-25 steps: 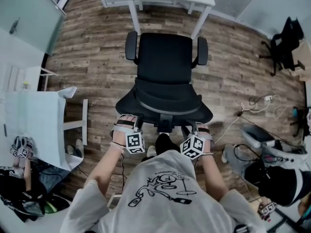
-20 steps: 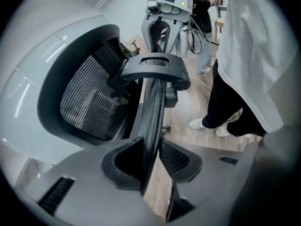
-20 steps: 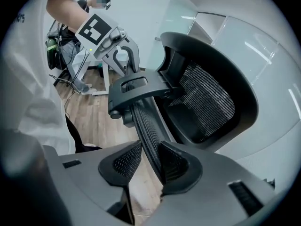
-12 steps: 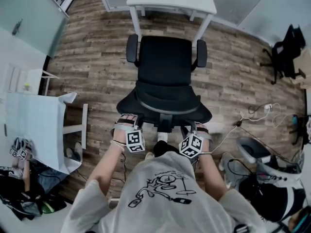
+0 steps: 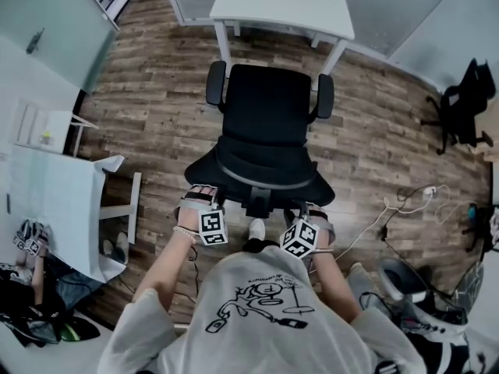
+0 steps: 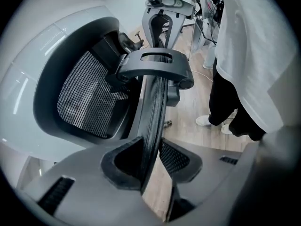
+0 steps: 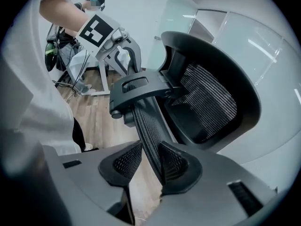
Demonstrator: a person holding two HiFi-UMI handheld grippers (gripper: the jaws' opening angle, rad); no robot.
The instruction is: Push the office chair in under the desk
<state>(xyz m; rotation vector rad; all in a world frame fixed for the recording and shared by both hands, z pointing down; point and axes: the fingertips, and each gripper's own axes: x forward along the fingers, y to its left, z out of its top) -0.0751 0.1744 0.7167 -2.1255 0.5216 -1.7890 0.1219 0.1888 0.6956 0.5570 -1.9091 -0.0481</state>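
Standing behind the office chair (image 5: pixel 265 107), we've got both tongs on the top edge of its backrest. The left tongs (image 6: pixel 150 166) are clamped on the rim, and the right tongs (image 7: pixel 148 166) are closing with the rim between the pads. The chair sits on the wood floor (image 5: pixel 156 107) facing the white surface (image 5: pixel 282 6), just in front of it, not under yet.

Black mesh office chair (image 5: pixel 269 123) stands just before the white desk (image 5: pixel 282 6).
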